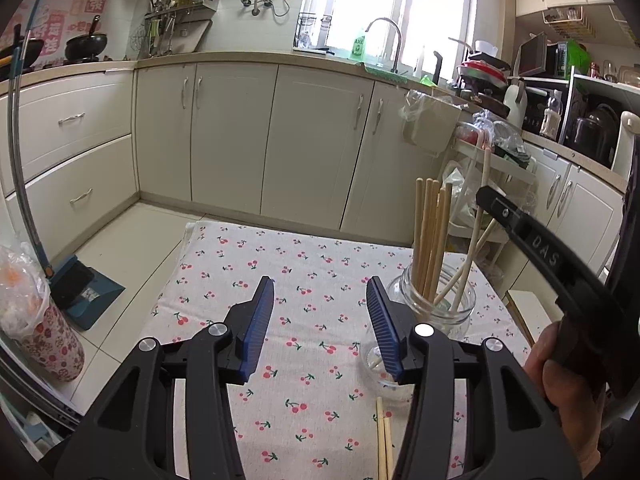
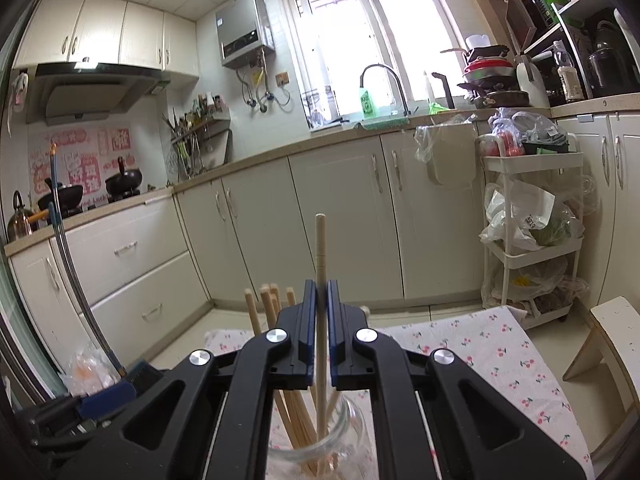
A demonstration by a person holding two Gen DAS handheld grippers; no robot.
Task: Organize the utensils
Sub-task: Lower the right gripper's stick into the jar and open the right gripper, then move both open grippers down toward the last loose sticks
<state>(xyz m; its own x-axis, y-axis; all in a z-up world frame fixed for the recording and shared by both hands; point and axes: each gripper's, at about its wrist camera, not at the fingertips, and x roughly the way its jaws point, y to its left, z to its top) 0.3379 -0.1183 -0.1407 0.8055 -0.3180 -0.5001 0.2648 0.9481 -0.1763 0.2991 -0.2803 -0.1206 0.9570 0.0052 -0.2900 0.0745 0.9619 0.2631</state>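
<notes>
- The right gripper [image 2: 319, 300], at lower centre of its view, is clamped on a pale chopstick [image 2: 320, 248] whose lower end stands inside the glass jar [image 2: 320, 456].
- The left gripper [image 1: 320, 292] stands apart and empty above the cherry-print cloth [image 1: 248, 256]; two loose chopsticks [image 1: 383, 444] lie at the bottom of the frame beside its right finger.

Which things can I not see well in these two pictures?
- Jar bottom: right wrist view, cut off by the lower edge and the right gripper.
- Loose chopsticks: left wrist view, lower ends cut off by the edge.
- Small glass: left wrist view, partly behind a left gripper finger.
</notes>
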